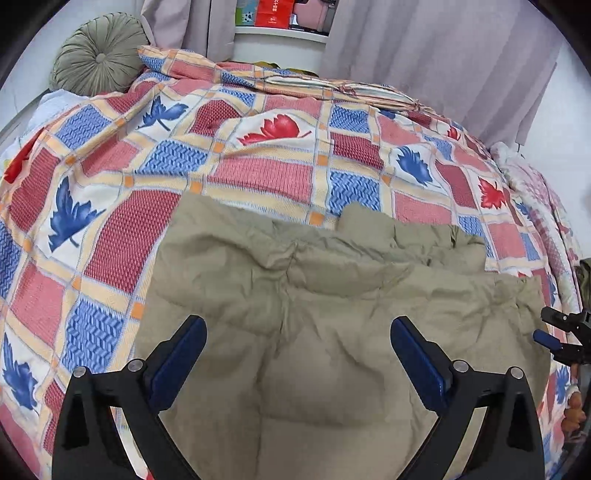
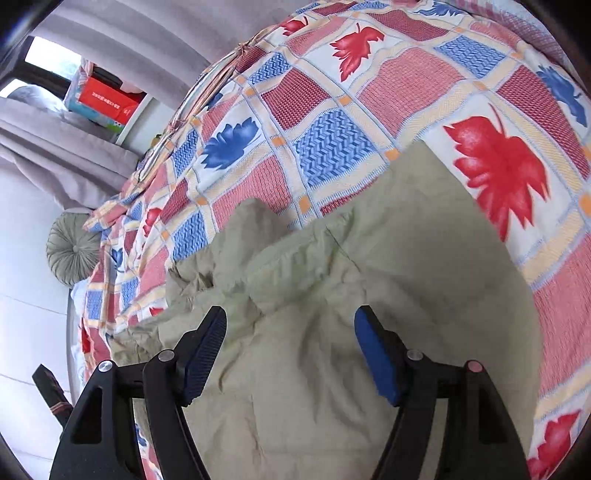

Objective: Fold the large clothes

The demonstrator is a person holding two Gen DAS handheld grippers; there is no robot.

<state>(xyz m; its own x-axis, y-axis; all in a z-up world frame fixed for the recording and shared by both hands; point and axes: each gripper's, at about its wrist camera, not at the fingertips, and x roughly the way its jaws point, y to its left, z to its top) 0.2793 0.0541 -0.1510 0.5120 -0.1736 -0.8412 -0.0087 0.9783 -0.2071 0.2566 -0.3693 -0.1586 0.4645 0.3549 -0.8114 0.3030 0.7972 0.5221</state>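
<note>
A khaki padded garment [image 1: 325, 314] lies folded over on the patterned bedspread [image 1: 258, 155]. Its upper layer ends in a crumpled fold across the middle. My left gripper [image 1: 297, 328] hovers over the garment with its blue-padded jaws wide apart and nothing between them. In the right wrist view the same garment [image 2: 332, 314] fills the lower centre. My right gripper [image 2: 290, 323] is open above its wrinkled fabric, and the pads press on nothing. The right gripper [image 1: 565, 336] also shows at the right edge of the left wrist view, beside the garment's right side.
The bedspread [image 2: 332, 110] with red and blue leaves covers the bed all around the garment. A round green cushion [image 1: 98, 59] sits at the far left corner. Grey curtains [image 1: 443, 48] and a white shelf with boxes [image 1: 280, 22] stand behind the bed.
</note>
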